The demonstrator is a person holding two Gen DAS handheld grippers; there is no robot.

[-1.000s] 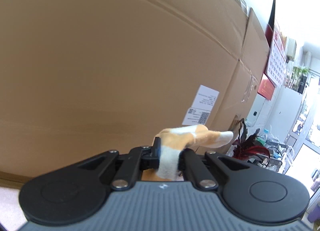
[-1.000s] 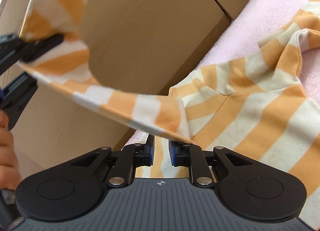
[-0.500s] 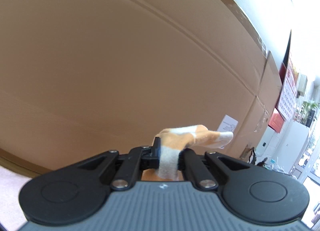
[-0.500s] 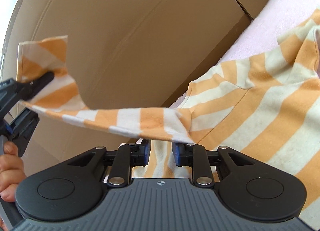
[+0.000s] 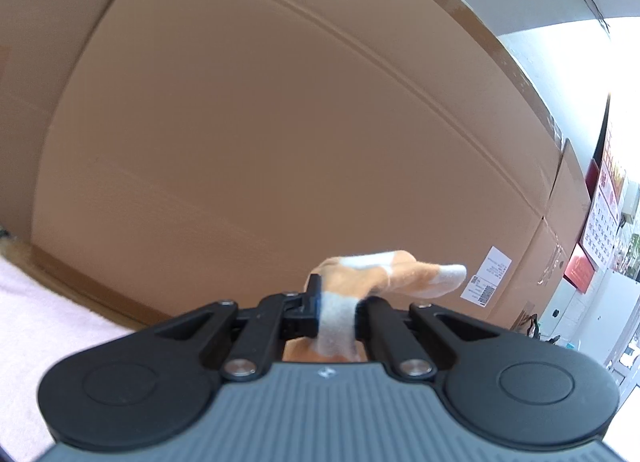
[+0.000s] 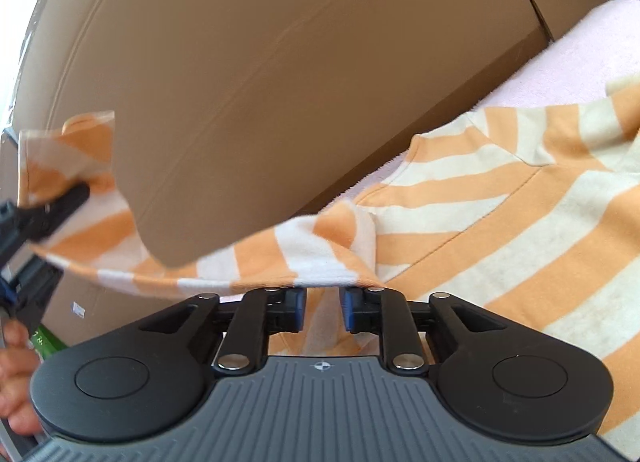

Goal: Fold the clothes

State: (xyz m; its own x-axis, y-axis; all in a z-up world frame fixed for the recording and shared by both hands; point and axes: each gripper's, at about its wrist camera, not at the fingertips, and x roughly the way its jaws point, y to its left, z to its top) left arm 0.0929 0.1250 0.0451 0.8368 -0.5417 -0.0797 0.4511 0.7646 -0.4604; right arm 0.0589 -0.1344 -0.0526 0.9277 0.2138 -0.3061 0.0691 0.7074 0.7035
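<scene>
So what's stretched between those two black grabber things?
A lifted band of the orange-and-cream striped shirt spans from the left gripper to the right gripper, seen in the right wrist view, with a cardboard box behind.

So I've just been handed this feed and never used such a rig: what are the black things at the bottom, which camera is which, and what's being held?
No robot arm here: a person carries a handheld two-finger gripper in each hand, with a fisheye camera on each looking forward along its fingers. The black shapes at the bottom are the gripper's own body.

The left wrist view shows the left gripper shut on a corner of an orange and cream striped shirt, in front of a large cardboard box.

The right wrist view shows the right gripper with the same shirt running between its fingers; its jaws show a gap, so I can't tell how firmly it grips. The shirt's body lies on a pink towel-like surface. At far left, the left gripper holds the lifted corner.
</scene>
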